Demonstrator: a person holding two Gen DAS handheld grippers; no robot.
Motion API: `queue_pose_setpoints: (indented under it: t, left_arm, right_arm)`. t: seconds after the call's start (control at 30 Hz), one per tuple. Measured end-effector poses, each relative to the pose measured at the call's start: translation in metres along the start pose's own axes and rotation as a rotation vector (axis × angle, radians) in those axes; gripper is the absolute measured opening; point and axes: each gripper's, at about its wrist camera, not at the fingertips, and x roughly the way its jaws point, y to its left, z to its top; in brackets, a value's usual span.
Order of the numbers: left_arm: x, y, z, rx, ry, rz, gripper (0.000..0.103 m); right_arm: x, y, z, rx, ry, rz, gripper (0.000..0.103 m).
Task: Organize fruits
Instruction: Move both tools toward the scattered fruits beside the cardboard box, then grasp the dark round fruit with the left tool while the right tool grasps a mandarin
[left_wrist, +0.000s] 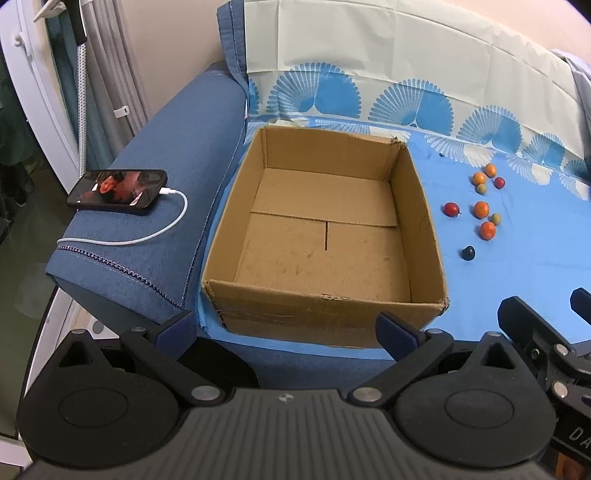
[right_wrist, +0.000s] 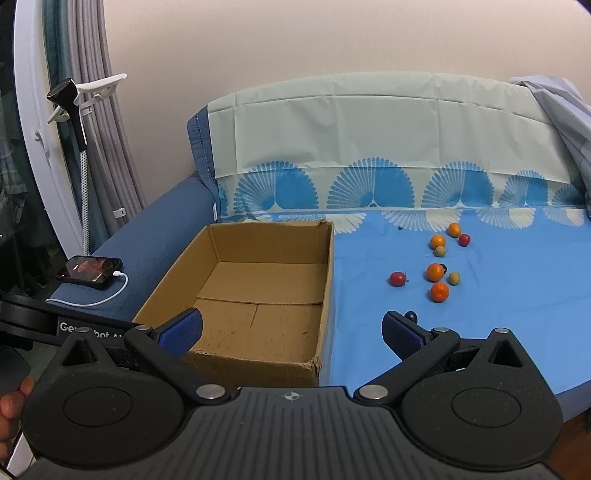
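Presently both tools wait empty, left gripper (left_wrist: 288, 328) and right gripper (right_wrist: 291, 332) with jaws spread wide; fruits (right_wrist: 437, 271) lie scattered on the blue cloth (right_wrist: 517, 295) just beside the empty cardboard box (left_wrist: 332, 310), presumably their destination

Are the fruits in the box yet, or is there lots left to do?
Nothing is done yet: the box is empty. Nothing is in hand either: the left claw and right claw are both open and hold nothing. All the fruits lie on the blue sheet beside the box, so every one is left to move.
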Motion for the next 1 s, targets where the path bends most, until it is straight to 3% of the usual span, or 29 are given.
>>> queue_pose_setpoints:
  t: [0.4, 0.53, 0.7, 0.83, 1.0]
  left_arm:
    - [0.007, -0.014, 0.003, 0.023, 0.012, 0.001, 0.103]
    - [0.011, -0.034, 0.007, 0.071, 0.007, -0.017, 0.103]
    - [0.018, -0.083, 0.019, 0.143, 0.017, -0.105, 0.103]
    - [0.042, -0.142, 0.032, 0.187, 0.097, -0.236, 0.103]
    - [0.096, -0.233, 0.049, 0.363, 0.143, -0.265, 0.103]
  right_arm:
    - [0.006, -0.011, -0.002, 0.037, 0.02, -0.005, 0.103]
    - [0.006, -0.031, -0.002, 0.046, -0.023, -0.061, 0.103]
    - [0.009, -0.086, 0.002, 0.057, -0.086, -0.219, 0.103]
    - [0.024, -0.149, 0.006, 0.094, -0.082, -0.322, 0.103]
    - [0.074, -0.227, 0.01, 0.096, -0.024, -0.422, 0.103]
